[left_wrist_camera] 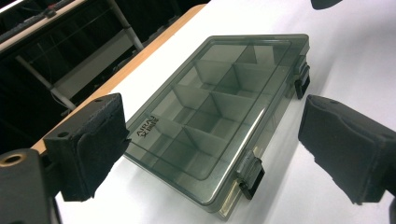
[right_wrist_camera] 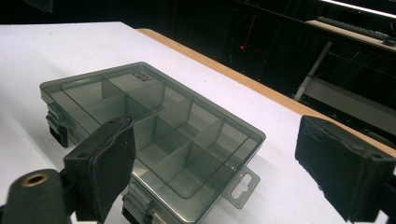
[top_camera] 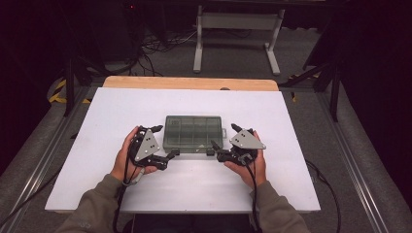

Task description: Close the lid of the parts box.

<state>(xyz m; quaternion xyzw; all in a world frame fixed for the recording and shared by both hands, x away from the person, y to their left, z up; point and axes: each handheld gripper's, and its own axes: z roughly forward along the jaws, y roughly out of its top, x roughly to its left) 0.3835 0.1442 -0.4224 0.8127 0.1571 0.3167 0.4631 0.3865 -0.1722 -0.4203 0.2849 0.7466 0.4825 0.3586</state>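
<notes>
A smoky, see-through compartment box [top_camera: 193,133] lies flat on the white tabletop [top_camera: 116,111] with its lid down and its dividers showing through. My left gripper [top_camera: 165,141] sits just off the box's left end, jaws open wide. In the left gripper view the box [left_wrist_camera: 219,112] lies between and beyond my pads [left_wrist_camera: 91,140], which do not touch it, and two dark latches [left_wrist_camera: 250,175] line its near long side. My right gripper [top_camera: 222,140] mirrors this at the box's right end, also open. From the right gripper view the box [right_wrist_camera: 159,126] and its hang tab [right_wrist_camera: 240,186] are ahead.
The white top ends in a wooden strip [top_camera: 189,82] at the far edge. Beyond it stand a pale metal frame [top_camera: 238,22] and loose cables on the floor. Metal rails run along both sides of the table.
</notes>
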